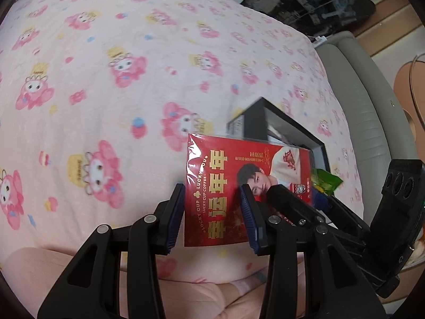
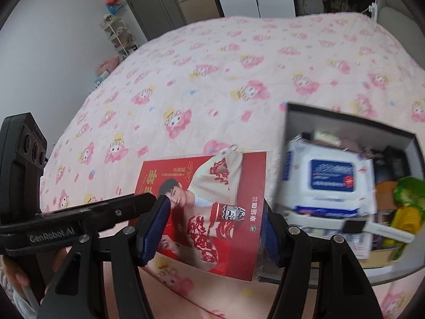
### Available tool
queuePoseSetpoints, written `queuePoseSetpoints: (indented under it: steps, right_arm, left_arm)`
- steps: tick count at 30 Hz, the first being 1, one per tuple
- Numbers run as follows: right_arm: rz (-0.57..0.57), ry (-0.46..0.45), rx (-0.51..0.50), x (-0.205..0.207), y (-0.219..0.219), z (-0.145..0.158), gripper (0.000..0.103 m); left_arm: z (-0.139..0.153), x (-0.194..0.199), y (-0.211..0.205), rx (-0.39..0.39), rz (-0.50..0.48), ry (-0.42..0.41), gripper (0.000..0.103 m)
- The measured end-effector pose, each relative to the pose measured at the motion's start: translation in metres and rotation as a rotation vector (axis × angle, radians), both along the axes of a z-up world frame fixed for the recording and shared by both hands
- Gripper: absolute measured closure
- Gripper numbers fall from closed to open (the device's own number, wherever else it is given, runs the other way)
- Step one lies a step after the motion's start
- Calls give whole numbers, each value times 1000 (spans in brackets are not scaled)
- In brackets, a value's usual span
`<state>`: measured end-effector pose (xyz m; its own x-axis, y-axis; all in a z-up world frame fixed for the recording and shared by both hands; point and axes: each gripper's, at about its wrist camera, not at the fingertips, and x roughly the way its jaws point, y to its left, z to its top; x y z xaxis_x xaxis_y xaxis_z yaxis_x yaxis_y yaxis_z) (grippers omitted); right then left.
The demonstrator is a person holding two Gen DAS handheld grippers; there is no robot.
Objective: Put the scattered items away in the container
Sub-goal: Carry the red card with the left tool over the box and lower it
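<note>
A red card point(image 1: 212, 212) in a clear sleeve, printed with a person in a cream sweater, lies at the near edge of the bed beside a black box point(image 2: 414, 143). The card point(image 2: 212, 212) looks slightly tilted, its right edge by the box wall. My left gripper point(image 1: 212, 187) is open: one finger sits at the card's left edge, the other over its face. My right gripper point(image 2: 215, 202) is open and straddles the card the same way. Whether either finger touches it is unclear. The box holds a white wipes pack point(image 2: 329, 180) and a green packet point(image 2: 409, 194).
A pink cartoon-print quilt point(image 2: 239, 66) covers the bed. A grey padded bed frame point(image 1: 358, 93) runs along the right. A white shelf rack point(image 2: 117, 34) stands by the far wall. A hand point(image 2: 16, 273) holds the left gripper's handle. Pink-clad legs point(image 1: 186, 292) are below.
</note>
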<state>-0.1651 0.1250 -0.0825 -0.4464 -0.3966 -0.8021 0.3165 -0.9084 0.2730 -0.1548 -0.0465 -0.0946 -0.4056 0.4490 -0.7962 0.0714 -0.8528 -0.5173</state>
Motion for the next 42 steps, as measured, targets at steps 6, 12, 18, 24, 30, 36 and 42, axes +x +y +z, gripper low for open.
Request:
queuePoseSetpoints:
  steps: [6,12,18,24,30,36,42]
  right_arm:
    - [-64,34,-47,-2,54,9,41]
    - [-152,25,-84,-9,111,-2,41]
    - [-240,7,-80,-25,144,-12,41]
    - [-261,-19,-75,-47,158,-18,42]
    - [-271,-101,-89,-57,165,-40,42]
    - [-285,-129,-76,-59,167,-49,42]
    - [-411,-55,-23,-55,186,-36,42]
  left_arm:
    - [17,-11,54,-46,-69,36,62]
    - [14,-36,111,-60,-148,47,62]
    - [-12,-62,154,-63,-198,21,62]
    - [-36,-84,172,-33,-202,-32,62]
    - [-43,-92,176,-51,-195,-52,65]
    - [-40,-89,173,-89,-185,-44,64]
    - [-18,-81,166,-119,-125,74,64]
